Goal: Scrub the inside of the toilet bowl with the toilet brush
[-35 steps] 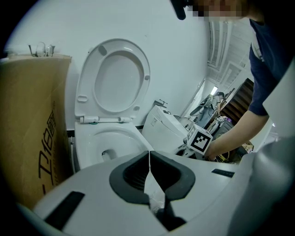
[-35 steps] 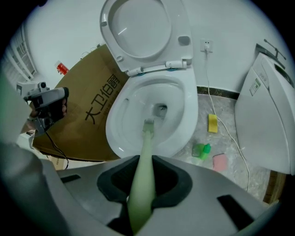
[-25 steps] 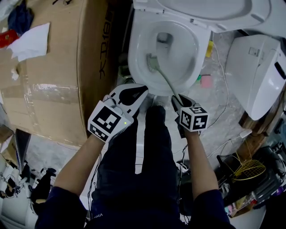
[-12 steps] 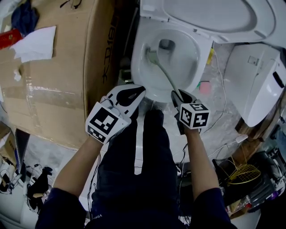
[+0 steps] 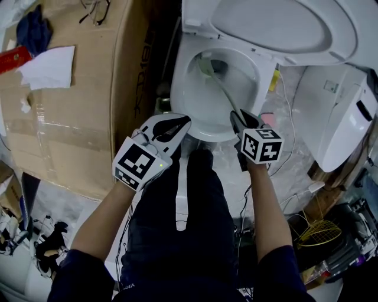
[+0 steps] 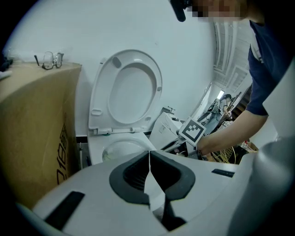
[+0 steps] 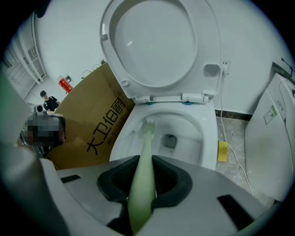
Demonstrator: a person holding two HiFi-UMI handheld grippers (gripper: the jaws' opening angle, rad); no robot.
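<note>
A white toilet bowl (image 5: 195, 88) (image 7: 207, 140) stands with its lid (image 5: 277, 26) raised. My right gripper (image 5: 239, 121) (image 7: 143, 182) is shut on the pale green toilet brush (image 5: 221, 88) (image 7: 144, 152). The brush head (image 5: 205, 63) (image 7: 149, 123) rests against the bowl's far left inner wall, near the rim. My left gripper (image 5: 176, 124) (image 6: 149, 170) is shut with nothing in it and hovers by the bowl's near left rim. The bowl (image 6: 120, 148) shows beyond its jaws.
A big cardboard box (image 5: 77, 88) stands close on the toilet's left, with glasses (image 5: 94, 9) and paper on top. A white appliance (image 5: 342, 118) sits to the right. A cable (image 5: 287, 112) and a yellow tag (image 7: 222, 151) lie on the floor beside the bowl.
The brush head has moved from the bowl's lower left wall up to the far left wall near the rim. My right gripper shifted slightly forward; the left stayed put.
</note>
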